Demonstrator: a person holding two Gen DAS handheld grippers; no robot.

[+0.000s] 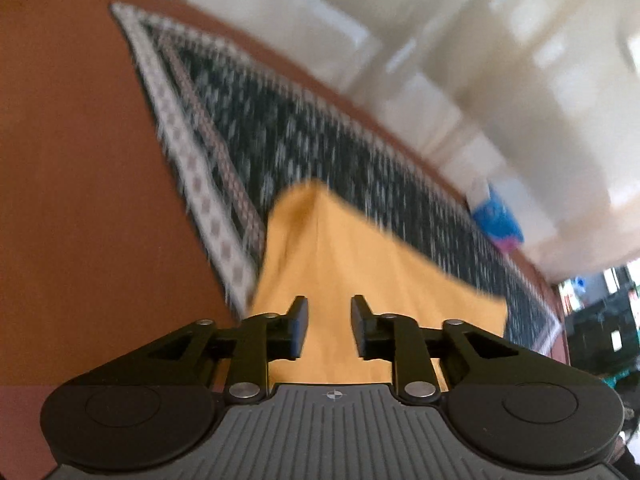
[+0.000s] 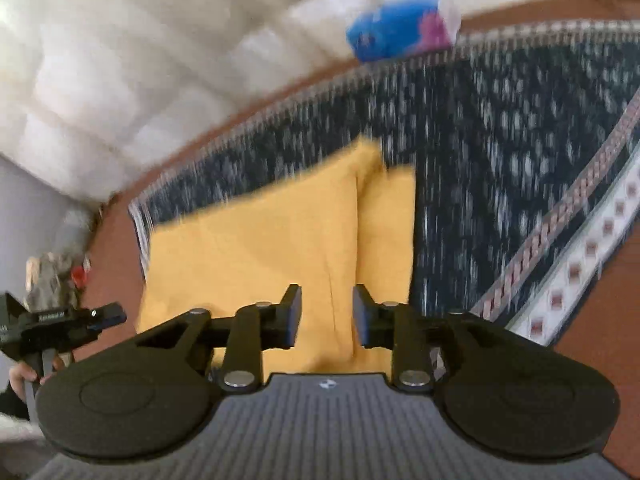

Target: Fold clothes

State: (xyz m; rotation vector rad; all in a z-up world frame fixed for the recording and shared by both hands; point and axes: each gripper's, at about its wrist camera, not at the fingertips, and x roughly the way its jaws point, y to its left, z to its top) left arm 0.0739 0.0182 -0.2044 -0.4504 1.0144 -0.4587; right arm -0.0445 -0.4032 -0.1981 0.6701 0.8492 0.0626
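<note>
A folded yellow garment (image 1: pixel 360 264) lies flat on a dark patterned rug (image 1: pixel 304 136). In the left wrist view my left gripper (image 1: pixel 329 316) hovers over the garment's near part, its jaws apart with nothing between the pads. In the right wrist view the same yellow garment (image 2: pixel 256 248) shows a lengthwise fold line and a narrower layer at its right side. My right gripper (image 2: pixel 327 308) stands above its near edge, jaws apart and empty. The left gripper (image 2: pixel 68 320) also appears at the left edge of that view, held by a hand (image 2: pixel 24 376). Both views are motion-blurred.
The rug (image 2: pixel 500 152) has a white and red patterned border (image 2: pixel 580 264) and lies on a brown floor (image 1: pixel 72 160). A white sofa (image 1: pixel 500 64) runs behind it. A blue and pink object (image 2: pixel 396 32) sits at the rug's far edge. Small clutter (image 2: pixel 60 268) lies at left.
</note>
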